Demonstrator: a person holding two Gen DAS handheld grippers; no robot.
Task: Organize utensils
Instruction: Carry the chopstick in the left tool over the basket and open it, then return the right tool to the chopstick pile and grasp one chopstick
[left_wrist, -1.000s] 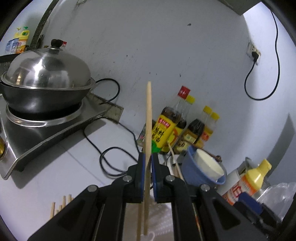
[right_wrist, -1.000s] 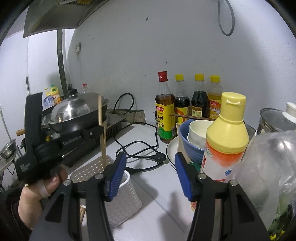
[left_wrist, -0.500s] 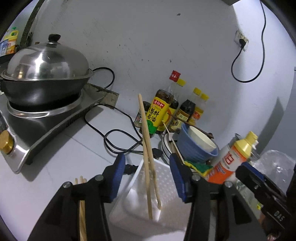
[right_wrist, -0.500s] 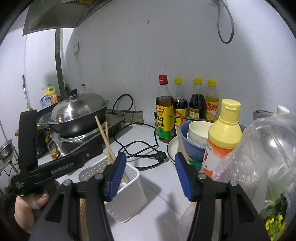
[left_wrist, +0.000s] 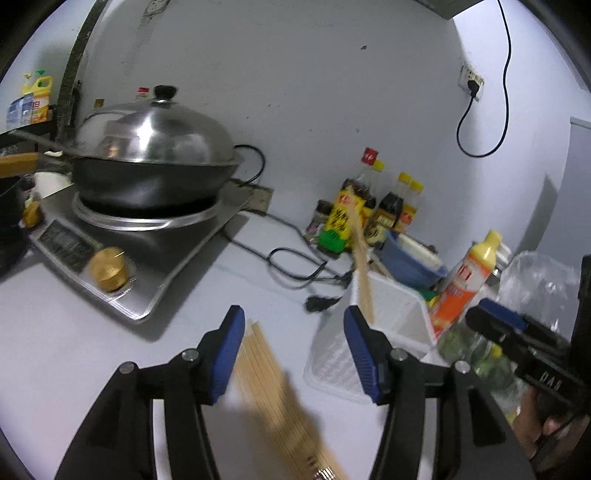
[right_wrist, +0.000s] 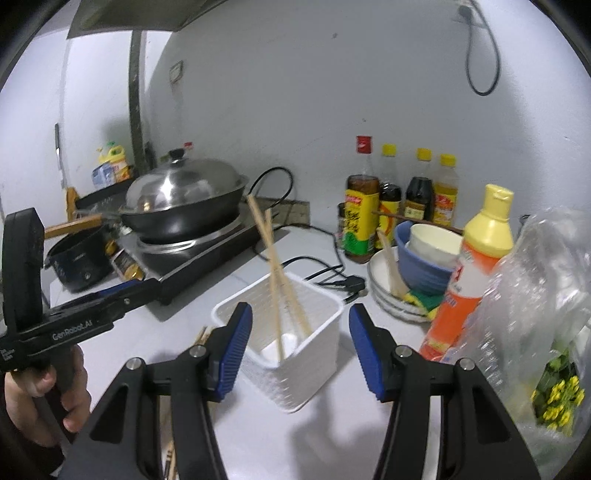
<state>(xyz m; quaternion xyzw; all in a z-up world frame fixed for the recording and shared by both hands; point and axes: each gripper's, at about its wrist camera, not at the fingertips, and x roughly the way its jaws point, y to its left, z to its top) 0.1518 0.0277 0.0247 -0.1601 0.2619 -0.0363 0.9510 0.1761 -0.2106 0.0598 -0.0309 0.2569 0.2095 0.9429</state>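
**A:** Starting with the left gripper. Jaws spread, just been opening, nothing pinched between the pads.

**B:** And the right gripper?

**A:** Spread too. Empty. Aimed at the white basket in the middle of the counter.

**B:** Where to look for the chopsticks?

**A:** Two places. A few tilted sticks standing in the basket, leaning toward the back edge. Then a loose bunch lying flat near the front edge, right under the left gripper. Blurry there, so hard to count.

**B:** So what might go wrong?

**A:** Probably grabbing too many at once. Might fan out, slip from the pads and roll off the front edge. Round and thin, so easy to drop.

**B:** Anything else?

**A:** Bumping the basket. Looks light, so may tip and spill the tilted sticks. Also a black cord just behind it, easy to snag. And a yellow-capped bottle just beside it on the right, tall and easy to knock over.

**B:** What about the counter itself?

**A:** Pale, smooth and flat. Likely slippery for round sticks.

**B:** And the room?

**A:** A small kitchen corner with a plain white wall. A wok with a shiny lid on a flat stove toward the back left corner. Sauce bottles along the back edge. Stacked bowls in front of those. A plastic bag at the right edge. Crowded, so little room to swing.
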